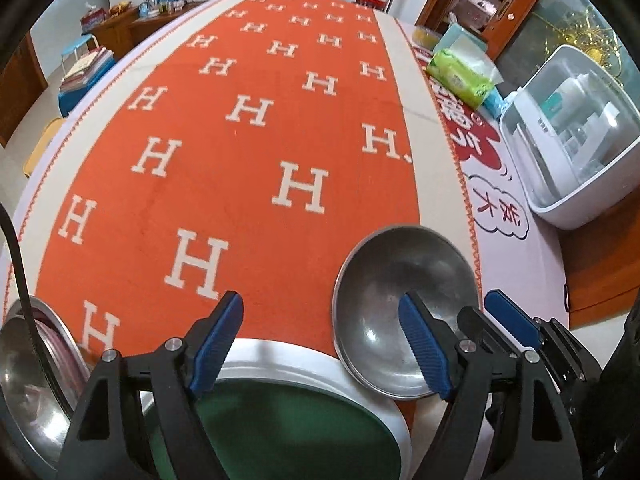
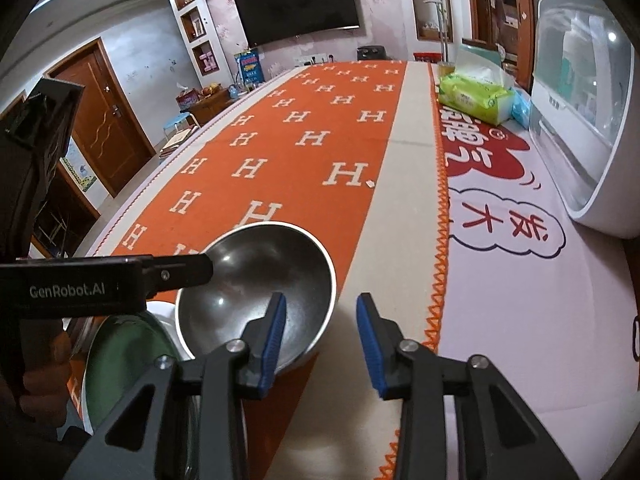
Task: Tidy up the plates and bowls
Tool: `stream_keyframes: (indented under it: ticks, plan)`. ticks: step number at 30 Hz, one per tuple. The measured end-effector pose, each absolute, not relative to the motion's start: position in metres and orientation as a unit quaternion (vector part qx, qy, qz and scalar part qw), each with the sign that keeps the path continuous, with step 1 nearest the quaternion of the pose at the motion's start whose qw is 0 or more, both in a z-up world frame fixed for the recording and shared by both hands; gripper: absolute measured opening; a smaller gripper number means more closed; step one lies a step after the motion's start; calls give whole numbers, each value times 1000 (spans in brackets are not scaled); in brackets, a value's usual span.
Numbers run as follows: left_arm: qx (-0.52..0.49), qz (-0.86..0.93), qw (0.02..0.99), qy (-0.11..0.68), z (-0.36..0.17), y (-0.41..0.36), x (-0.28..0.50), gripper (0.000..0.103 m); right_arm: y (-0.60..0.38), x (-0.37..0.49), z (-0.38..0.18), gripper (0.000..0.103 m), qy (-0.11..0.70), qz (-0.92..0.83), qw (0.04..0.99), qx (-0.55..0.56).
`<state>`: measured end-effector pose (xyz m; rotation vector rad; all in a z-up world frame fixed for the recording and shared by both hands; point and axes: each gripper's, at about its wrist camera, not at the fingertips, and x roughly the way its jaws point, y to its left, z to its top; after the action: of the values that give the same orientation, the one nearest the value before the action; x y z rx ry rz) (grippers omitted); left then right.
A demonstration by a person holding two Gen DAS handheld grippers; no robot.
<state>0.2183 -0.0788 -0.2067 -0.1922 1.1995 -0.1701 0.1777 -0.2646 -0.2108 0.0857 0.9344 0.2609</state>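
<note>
A steel bowl (image 1: 384,280) (image 2: 248,276) sits on the orange cloth. In the right wrist view my right gripper (image 2: 322,342) straddles the bowl's near rim, one finger inside and one outside. A gap still shows between rim and outer pad, so it is open. To the bowl's left a white plate with a green centre (image 1: 288,420) (image 2: 128,352) lies under my left gripper (image 1: 322,346). That gripper is wide open above the plate, holding nothing. A second steel dish (image 1: 32,380) lies at the far left.
A white dish cabinet with a clear lid (image 1: 572,148) (image 2: 580,120) stands on the table's right side. A green tissue pack (image 1: 460,76) (image 2: 472,100) lies behind it. The orange H-patterned cloth (image 1: 248,168) runs far ahead. A hand (image 2: 40,360) holds the left gripper.
</note>
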Motion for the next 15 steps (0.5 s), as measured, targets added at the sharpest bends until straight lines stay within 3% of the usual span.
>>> stream_keyframes:
  ticks: [5,8,15]
  plan:
    - [-91,-78,806,580,-217,-83,222,67,-267,182,-219,23,462,125,877,48]
    - [-90,-80,802,586,-220,-86,223,51,-268,182,-220,23,462,127,876,52]
    - [-92,-90,786,605,-227,-92,224,37,-268,184,-222,22,465,130,874,54]
